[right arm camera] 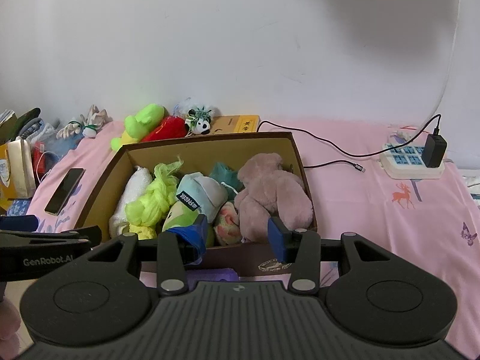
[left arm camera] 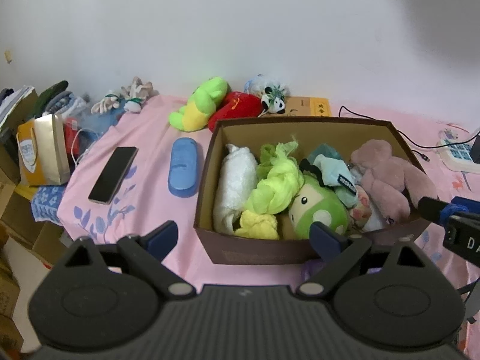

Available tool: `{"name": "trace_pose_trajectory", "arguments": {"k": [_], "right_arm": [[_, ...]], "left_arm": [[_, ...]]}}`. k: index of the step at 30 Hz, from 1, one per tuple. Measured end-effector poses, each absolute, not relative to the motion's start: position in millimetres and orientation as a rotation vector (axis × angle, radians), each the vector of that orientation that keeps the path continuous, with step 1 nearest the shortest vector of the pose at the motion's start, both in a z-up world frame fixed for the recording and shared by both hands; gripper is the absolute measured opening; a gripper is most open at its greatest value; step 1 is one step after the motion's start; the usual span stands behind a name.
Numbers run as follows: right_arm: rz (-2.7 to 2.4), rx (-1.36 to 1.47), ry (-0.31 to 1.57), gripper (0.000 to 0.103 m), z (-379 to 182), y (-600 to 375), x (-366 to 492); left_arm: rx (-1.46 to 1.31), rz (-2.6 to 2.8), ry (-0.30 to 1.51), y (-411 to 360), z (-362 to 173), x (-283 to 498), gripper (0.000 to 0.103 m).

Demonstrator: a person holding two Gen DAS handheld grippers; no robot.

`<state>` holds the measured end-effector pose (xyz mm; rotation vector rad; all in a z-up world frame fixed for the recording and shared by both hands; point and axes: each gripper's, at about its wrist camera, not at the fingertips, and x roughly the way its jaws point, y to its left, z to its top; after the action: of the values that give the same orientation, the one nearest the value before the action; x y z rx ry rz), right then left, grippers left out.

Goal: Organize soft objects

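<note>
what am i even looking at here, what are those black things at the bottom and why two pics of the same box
The black things are tools a person holds, one per hand: each is a hand-held gripper with two blue-tipped fingers and a wide-angle camera looking along them. One picture comes from the left hand-held gripper, the other from the right hand-held gripper, so you see the same scene from two spots. Both are open and hold nothing.

On the pink bedsheet sits a brown box filled with soft toys, such as a pink plush and a white towel roll. Outside it lie a green plush, a phone and a blue case.
</note>
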<state>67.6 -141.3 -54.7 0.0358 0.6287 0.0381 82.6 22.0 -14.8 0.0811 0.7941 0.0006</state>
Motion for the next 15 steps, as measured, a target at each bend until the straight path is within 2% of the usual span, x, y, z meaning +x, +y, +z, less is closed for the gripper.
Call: {"name": "trace_pose_trajectory", "arguments": {"k": [15], "right_arm": [[0.048,0.036,0.616,0.028,-52.1,-139.1,59.1]], "left_arm": [[0.067,-0.034,0.809,22.4,-17.2,78.3,0.094]]}}
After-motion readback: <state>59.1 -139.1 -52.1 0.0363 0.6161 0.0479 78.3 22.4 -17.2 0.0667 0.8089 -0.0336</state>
